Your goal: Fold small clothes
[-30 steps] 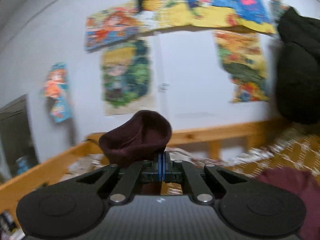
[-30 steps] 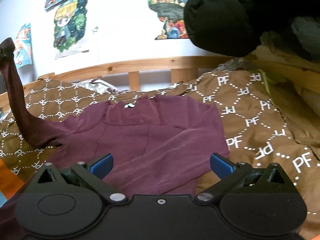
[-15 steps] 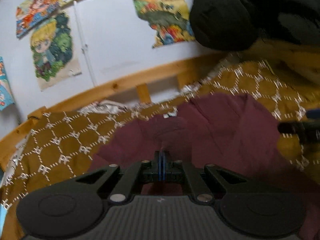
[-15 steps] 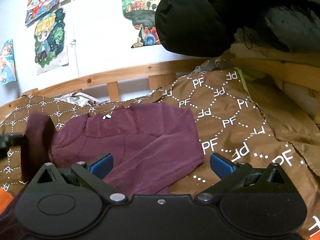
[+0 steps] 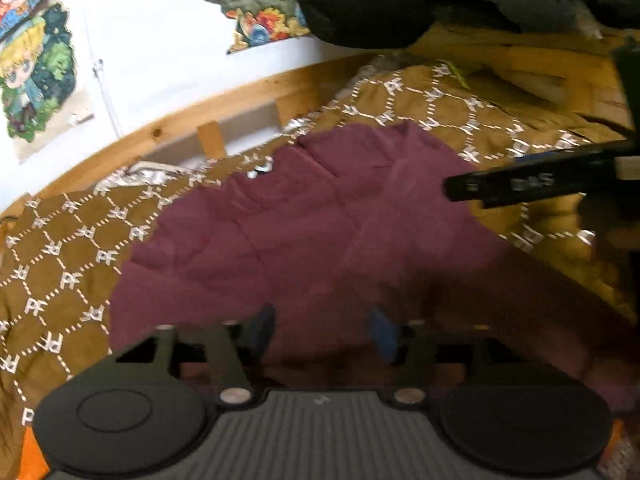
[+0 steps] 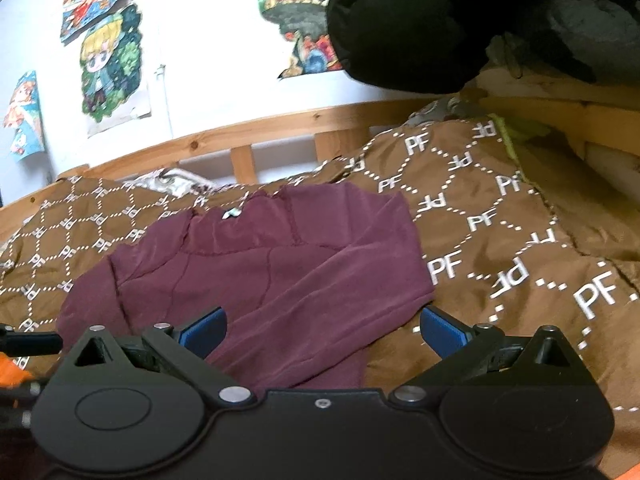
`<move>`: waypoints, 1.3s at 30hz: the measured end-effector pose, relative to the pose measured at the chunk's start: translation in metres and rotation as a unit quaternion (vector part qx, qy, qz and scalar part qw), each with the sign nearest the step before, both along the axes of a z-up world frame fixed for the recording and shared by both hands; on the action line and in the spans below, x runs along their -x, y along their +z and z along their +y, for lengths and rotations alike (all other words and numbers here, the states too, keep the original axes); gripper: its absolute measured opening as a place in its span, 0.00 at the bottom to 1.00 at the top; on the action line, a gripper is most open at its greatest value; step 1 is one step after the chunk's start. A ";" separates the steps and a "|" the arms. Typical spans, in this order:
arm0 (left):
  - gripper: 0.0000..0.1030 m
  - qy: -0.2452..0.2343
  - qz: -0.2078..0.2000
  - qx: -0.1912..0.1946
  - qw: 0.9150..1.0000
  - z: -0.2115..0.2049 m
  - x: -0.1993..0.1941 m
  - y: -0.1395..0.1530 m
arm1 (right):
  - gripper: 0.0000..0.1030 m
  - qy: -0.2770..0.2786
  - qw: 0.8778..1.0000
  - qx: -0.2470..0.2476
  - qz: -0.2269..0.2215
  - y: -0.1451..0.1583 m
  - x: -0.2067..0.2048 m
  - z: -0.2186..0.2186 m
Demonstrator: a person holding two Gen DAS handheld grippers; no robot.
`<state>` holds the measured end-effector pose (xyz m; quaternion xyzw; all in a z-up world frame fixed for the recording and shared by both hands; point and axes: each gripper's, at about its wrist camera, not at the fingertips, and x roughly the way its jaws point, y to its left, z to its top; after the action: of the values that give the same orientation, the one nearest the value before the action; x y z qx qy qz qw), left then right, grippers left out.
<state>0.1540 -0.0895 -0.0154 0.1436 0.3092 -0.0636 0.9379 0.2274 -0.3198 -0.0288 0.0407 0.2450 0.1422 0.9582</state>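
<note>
My left gripper (image 5: 322, 332) hangs low over the near part of the maroon top (image 5: 328, 232), and its jaws are opening; the blue pads (image 5: 260, 330) stand apart with only the cloth lying beneath them, nothing pinched between them that I can see. My right gripper (image 6: 322, 330) is spread wide, its blue pads (image 6: 442, 334) well apart and empty, hovering over the lower hem of the same top (image 6: 280, 272). The top lies flat on the brown quilt (image 6: 500, 240) printed with white letters, neck end with its small white label toward the wooden bed rail (image 6: 260, 128), one sleeve folded in across the body. From the left view, one finger of my right gripper (image 5: 532, 184) reaches in from the right edge over the garment's side. A black padded jacket (image 6: 420, 20) hangs at the upper right, and cartoon posters (image 6: 108, 64) cover the white wall behind the bed.
</note>
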 end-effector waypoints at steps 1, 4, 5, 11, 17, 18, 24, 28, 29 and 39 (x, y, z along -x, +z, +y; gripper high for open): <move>0.73 -0.002 0.007 0.005 1.000 0.002 0.004 0.001 | 0.99 0.005 1.000 0.000 0.002 0.000 0.001 0.002; 0.85 0.008 0.027 0.030 0.999 0.012 0.015 0.003 | 0.99 0.024 1.000 -0.008 0.012 -0.003 0.003 0.010; 0.85 0.017 0.032 0.036 0.999 0.016 0.017 0.004 | 0.99 0.031 0.999 -0.013 0.016 -0.004 0.003 0.012; 0.92 0.112 0.052 0.041 0.991 0.057 0.010 0.008 | 0.95 0.107 0.991 -0.063 0.046 -0.011 0.007 0.032; 0.95 0.181 0.099 0.040 0.978 0.103 -0.013 0.008 | 0.75 0.160 0.985 -0.029 0.055 -0.014 0.011 0.074; 0.95 0.188 0.102 0.042 0.976 0.109 -0.017 0.008 | 0.72 0.164 0.985 -0.026 0.057 -0.015 0.010 0.080; 0.95 0.227 0.099 0.047 0.968 0.136 -0.043 0.013 | 0.33 0.200 0.978 0.029 0.056 -0.014 0.002 0.119; 0.95 0.246 0.092 0.060 0.963 0.155 -0.061 0.015 | 0.14 0.225 0.971 0.066 0.044 -0.013 0.013 0.129; 0.95 0.249 0.091 0.064 0.962 0.159 -0.064 0.015 | 0.13 0.229 0.970 0.072 0.041 -0.012 0.018 0.130; 0.96 0.247 0.129 0.083 0.957 0.166 -0.086 -0.005 | 0.06 0.257 0.960 0.103 0.032 -0.003 0.076 0.125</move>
<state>0.2397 0.0766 -0.0200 -0.0252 0.4472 0.1269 0.8850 0.1513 -0.1951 -0.0314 -0.1178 0.2915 0.3561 0.8800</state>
